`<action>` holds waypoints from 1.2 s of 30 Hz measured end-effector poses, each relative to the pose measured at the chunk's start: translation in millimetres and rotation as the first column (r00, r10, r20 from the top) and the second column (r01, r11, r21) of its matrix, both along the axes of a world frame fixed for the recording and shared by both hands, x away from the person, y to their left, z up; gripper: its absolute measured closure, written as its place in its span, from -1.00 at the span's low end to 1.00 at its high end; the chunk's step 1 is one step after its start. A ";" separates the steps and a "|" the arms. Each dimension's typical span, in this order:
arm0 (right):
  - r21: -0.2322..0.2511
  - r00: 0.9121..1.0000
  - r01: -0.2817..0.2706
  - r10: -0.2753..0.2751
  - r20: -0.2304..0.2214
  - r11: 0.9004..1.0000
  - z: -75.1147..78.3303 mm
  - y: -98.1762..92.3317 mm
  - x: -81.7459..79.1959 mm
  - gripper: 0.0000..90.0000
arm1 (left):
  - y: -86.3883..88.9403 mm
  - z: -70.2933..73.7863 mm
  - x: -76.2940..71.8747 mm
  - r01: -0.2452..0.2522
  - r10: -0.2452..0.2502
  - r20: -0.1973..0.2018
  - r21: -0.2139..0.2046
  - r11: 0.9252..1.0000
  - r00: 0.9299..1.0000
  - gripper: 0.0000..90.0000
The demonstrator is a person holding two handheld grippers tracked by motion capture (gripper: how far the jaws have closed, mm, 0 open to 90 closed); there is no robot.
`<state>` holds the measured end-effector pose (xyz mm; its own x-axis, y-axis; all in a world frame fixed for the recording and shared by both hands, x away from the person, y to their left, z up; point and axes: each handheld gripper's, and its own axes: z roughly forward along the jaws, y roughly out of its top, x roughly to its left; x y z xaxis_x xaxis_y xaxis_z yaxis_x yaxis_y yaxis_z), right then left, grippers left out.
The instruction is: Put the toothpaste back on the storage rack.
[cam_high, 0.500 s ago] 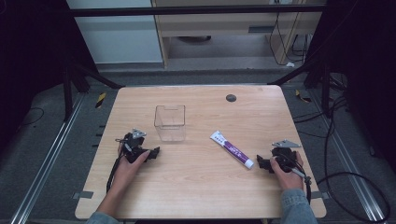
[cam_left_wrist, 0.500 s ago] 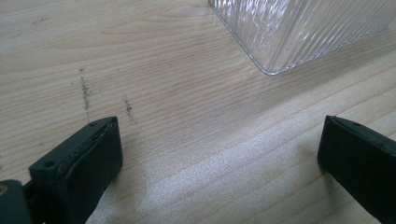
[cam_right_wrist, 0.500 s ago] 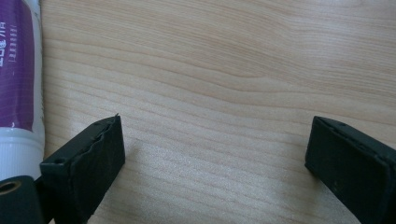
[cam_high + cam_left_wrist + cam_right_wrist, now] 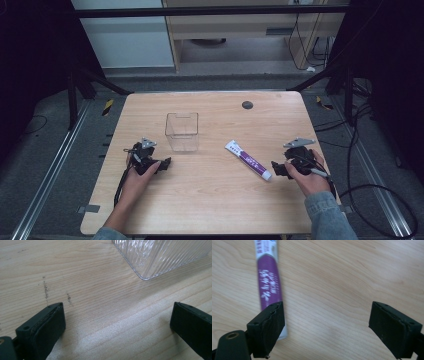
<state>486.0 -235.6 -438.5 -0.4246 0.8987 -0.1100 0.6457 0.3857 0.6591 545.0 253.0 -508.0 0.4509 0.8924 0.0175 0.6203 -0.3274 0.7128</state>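
Lying flat on the wooden counter (image 4: 210, 200), the purple and white tube (image 4: 248, 160) sits slanted, with its white cap end pointing at the right gripper (image 4: 278, 168). The cap is just beside that gripper and looks a tiny bit apart from it in the high view. In the right gripper view the tube (image 4: 268, 282) runs up and away past the left jaw, and the jaws stand spread wide with only bare wood between them. Nothing is pinched.

Past the tube, toward the middle of the counter, stands a clear plastic box (image 4: 182, 131), upright and with its top open. There is free wood between the tube and the box.

The left gripper (image 4: 162, 164) rests near the box, on the person's side of it. In the left gripper view its jaws are spread wide too, with just wood between them, and a rounded corner of the box (image 4: 160, 257) shows ahead.

A small dark round thing (image 4: 247, 105) sits near the far edge. The front of the counter is open wood, and both side edges lie close to the hands.
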 end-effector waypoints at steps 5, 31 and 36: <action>-0.031 0.996 -0.078 0.077 -0.034 0.996 19.8 23.7 10.1 -0.68 | 0.1 0.0 0.0 0.001 -0.001 0.000 0.001 1.000 1.000 -1.00; -0.055 0.955 -0.236 0.221 -0.198 0.970 17.6 104.3 81.9 0.01 | 0.2 0.2 0.3 0.002 -0.002 -0.002 0.004 1.000 1.000 -1.00; -0.053 0.947 -0.242 0.224 -0.232 0.969 9.4 113.8 89.2 -0.02 | 0.1 0.2 0.3 0.001 -0.001 -0.002 0.003 1.000 1.000 -1.00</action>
